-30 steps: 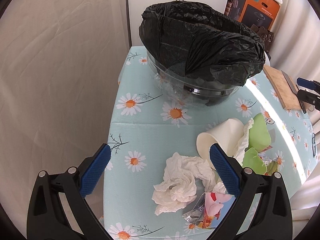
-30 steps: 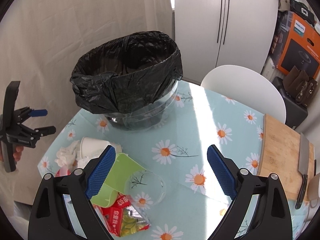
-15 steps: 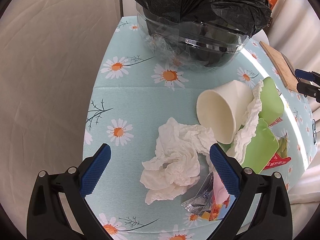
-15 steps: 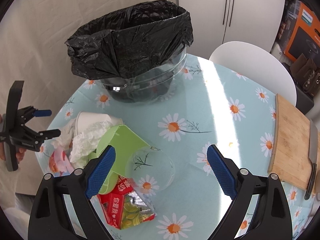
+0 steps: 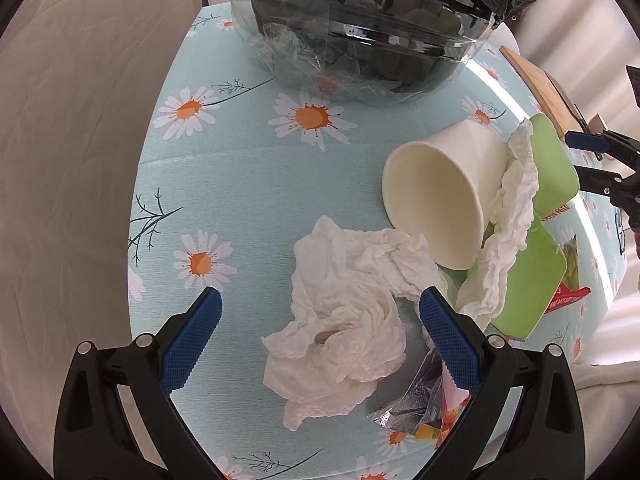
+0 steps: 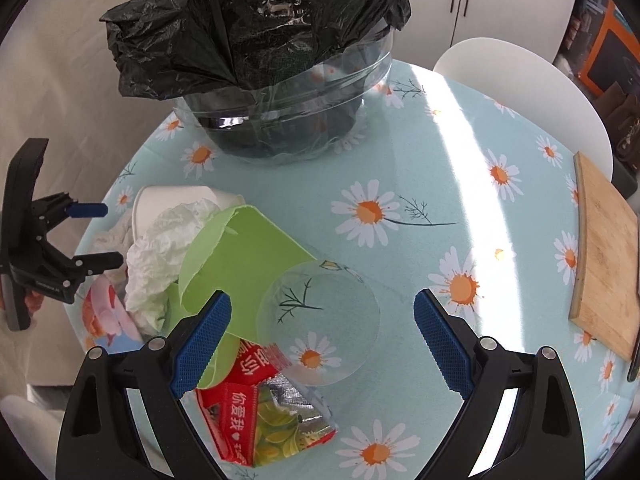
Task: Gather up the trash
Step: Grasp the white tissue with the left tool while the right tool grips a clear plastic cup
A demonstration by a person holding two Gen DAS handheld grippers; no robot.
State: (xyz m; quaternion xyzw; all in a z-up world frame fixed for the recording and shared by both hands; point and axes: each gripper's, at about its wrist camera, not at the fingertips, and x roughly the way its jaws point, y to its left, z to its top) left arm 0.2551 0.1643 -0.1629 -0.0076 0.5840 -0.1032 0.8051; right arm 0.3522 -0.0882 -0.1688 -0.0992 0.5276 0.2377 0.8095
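Left wrist view: left gripper (image 5: 320, 340) gapes empty over crumpled tissue (image 5: 344, 320); right gripper (image 6: 322, 340) likewise wide, empty; the table-edge trash remains uncollected.

- The left wrist camera looked forward and down between its spread blue fingers (image 5: 191, 337), close over the crumpled tissue (image 5: 344, 320) at the table's (image 5: 240, 184) edge.
- The right wrist camera looked down from higher, over the clear plastic cup (image 6: 320, 324).
- Both faced the bag-lined clear bin (image 6: 288, 120) at the far side.
- Both views shared the bin (image 5: 360, 40), the white paper cup (image 5: 436, 196) and the green cups (image 6: 240, 264); each caught the other gripper at its frame edge.
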